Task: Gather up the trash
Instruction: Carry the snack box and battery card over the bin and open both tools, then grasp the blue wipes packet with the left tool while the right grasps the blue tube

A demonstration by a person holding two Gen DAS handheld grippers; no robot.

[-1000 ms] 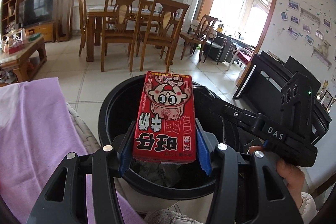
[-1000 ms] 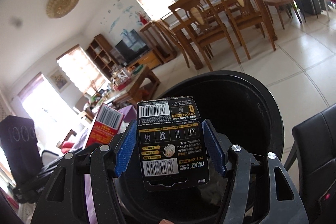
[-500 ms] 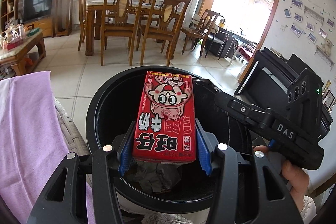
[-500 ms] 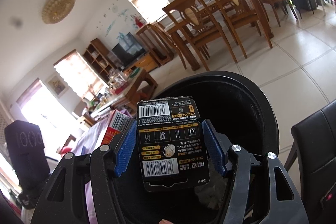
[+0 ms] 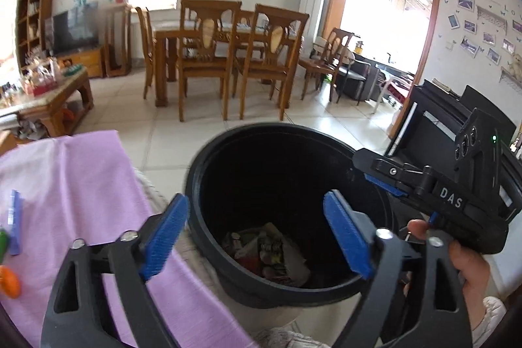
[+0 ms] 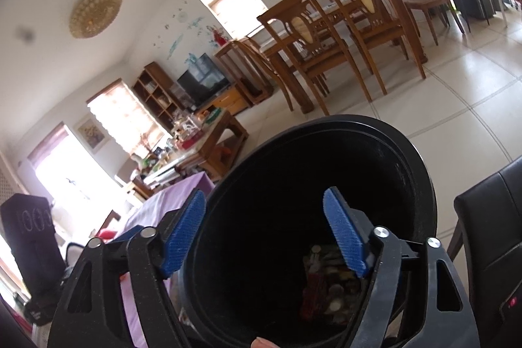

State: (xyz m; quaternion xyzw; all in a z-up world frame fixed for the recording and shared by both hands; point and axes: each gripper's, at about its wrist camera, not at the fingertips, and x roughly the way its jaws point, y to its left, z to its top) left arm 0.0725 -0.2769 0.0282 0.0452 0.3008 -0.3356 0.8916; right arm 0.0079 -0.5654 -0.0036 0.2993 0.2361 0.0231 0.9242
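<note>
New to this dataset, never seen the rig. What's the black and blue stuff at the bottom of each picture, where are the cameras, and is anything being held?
No robot arm here: a person carries a hand-held two-finger tool in each hand. Each picture comes from a fisheye camera mounted on one tool, looking forward along its fingers, so the black frames with blue pads at the bottom are the tool itself.

In the left view, the left tool hangs over a black trash bin, jaws spread, nothing between them. The right tool shows at the side, gripped by the person's hand.

In the right view, the right tool is also open and empty over the same bin.

Crumpled wrappers and packaging lie at the bin's bottom. Beside the bin is a purple cloth with a few small items at its edge, too blurred to name.
</note>
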